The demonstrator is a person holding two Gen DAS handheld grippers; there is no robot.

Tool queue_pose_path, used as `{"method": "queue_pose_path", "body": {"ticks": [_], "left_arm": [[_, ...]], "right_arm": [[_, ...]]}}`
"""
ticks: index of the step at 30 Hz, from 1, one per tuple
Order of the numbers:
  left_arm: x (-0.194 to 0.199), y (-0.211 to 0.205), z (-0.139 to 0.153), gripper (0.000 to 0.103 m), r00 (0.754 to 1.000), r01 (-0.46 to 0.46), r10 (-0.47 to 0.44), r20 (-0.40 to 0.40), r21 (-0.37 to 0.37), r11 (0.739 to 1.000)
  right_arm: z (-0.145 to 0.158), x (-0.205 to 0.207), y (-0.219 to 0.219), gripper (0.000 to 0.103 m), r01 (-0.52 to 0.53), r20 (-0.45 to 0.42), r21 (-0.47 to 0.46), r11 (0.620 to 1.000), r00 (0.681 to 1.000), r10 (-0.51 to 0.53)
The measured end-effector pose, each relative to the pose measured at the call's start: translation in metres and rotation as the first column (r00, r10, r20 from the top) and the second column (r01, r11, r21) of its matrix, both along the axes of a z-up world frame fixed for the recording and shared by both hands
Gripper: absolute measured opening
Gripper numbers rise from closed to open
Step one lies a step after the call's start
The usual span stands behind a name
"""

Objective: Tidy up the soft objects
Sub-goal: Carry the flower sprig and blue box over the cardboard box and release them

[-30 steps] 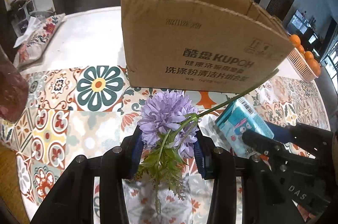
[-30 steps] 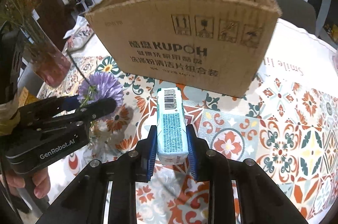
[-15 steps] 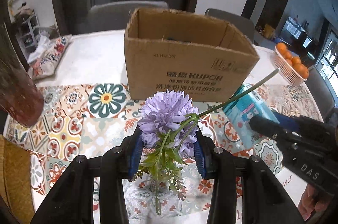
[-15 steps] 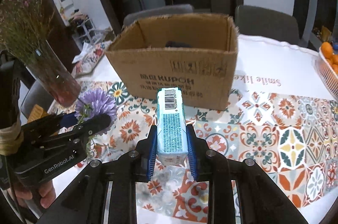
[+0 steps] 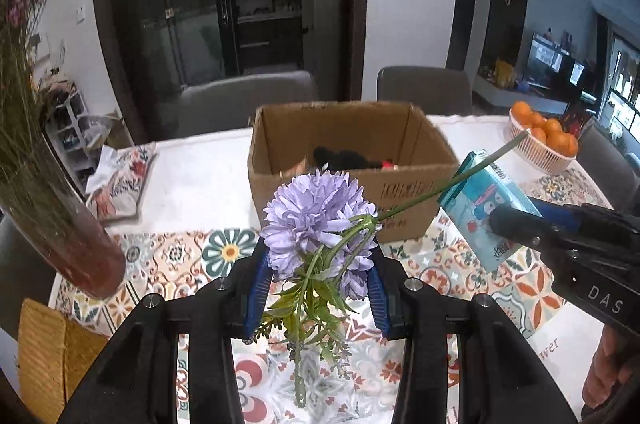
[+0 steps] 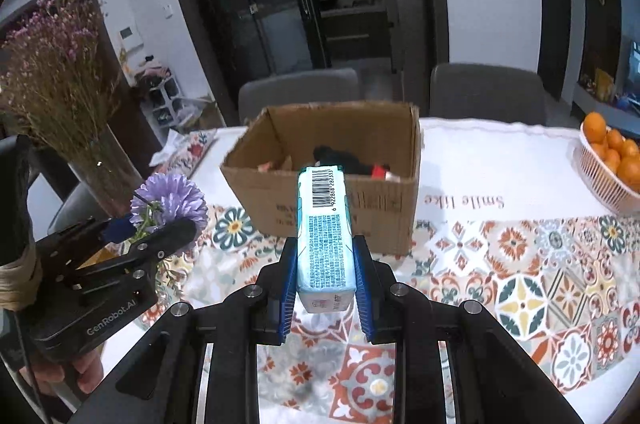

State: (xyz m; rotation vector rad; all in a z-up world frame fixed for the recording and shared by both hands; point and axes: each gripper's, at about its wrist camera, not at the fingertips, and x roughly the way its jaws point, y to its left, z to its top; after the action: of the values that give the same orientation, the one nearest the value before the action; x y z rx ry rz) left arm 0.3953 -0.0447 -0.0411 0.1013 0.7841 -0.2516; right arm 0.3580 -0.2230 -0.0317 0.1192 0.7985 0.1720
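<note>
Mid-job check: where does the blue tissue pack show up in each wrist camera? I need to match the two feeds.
Left wrist: the tissue pack is at right of centre, tilted, clamped in the right gripper that enters from the right edge.
Right wrist: the pack is dead centre, barcode end up, between that gripper's own blue pads.
Shared landmark: the open cardboard box behind it in both.

Purple flower point(image 5: 316, 212) with green stem and leaves at 6 o'clock. Light blue tissue pack point(image 6: 326, 232) with black barcode. Brown box point(image 5: 344, 164) at 12 o'clock. Orange fruit in white basket point(image 5: 540, 154) at 2 o'clock. Tablecloth point(image 6: 520, 264) with red, orange, teal flower tiles.
</note>
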Motion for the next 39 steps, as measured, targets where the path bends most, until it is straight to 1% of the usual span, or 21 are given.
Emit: {"method": "queue_pose_path", "body": {"ticks": [5,10,15,21,23,27,31,36,38,39], "left_arm": [[0.007,-0.003,0.019,0.042,0.999,0.015,-0.015,0.039,-0.013,1.000],[0.024,-0.006,0.036,0.042,0.997,0.025,-0.023,0.072,-0.019,1.000],[0.044,-0.008,0.046,0.042,0.996,0.033,-0.030,0.089,-0.034,0.999],[0.071,-0.012,0.050,0.042,0.993,0.048,-0.043,0.108,-0.039,0.998],[0.080,-0.016,0.049,0.042,0.993,0.055,-0.052,0.111,-0.029,0.998],[0.101,-0.021,0.045,0.042,0.994,0.067,-0.067,0.089,-0.001,0.998],[0.120,-0.028,0.036,0.042,0.995,0.073,-0.076,0.061,0.043,0.996],[0.140,-0.037,0.027,0.043,0.995,0.081,-0.085,0.050,0.093,0.992],[0.151,-0.041,0.024,0.048,0.995,0.088,-0.093,0.042,0.105,0.991],[0.156,-0.043,0.021,0.056,0.995,0.088,-0.093,0.038,0.115,0.989]], "right_arm": [[0.020,0.005,0.003,0.027,-0.003,0.051,-0.012,1.000,0.999,0.004],[0.035,0.014,0.005,0.027,-0.005,0.092,-0.013,1.000,0.996,0.007],[0.048,0.031,0.005,0.027,-0.003,0.120,-0.012,1.000,0.993,0.004],[0.053,0.057,0.006,0.027,-0.014,0.122,-0.029,0.999,0.992,0.017],[0.050,0.070,0.006,0.027,-0.021,0.112,-0.035,0.999,0.993,0.024],[0.044,0.088,0.004,0.027,-0.030,0.082,-0.047,0.998,0.996,0.034],[0.037,0.105,0.003,0.027,-0.037,0.055,-0.057,0.998,0.998,0.040],[0.027,0.128,0.001,0.027,-0.038,0.024,-0.065,0.997,0.999,0.040],[0.022,0.138,0.000,0.028,-0.054,0.005,-0.049,0.997,0.999,0.055],[0.019,0.144,0.000,0.033,-0.057,-0.013,-0.041,0.998,0.998,0.057]]}}
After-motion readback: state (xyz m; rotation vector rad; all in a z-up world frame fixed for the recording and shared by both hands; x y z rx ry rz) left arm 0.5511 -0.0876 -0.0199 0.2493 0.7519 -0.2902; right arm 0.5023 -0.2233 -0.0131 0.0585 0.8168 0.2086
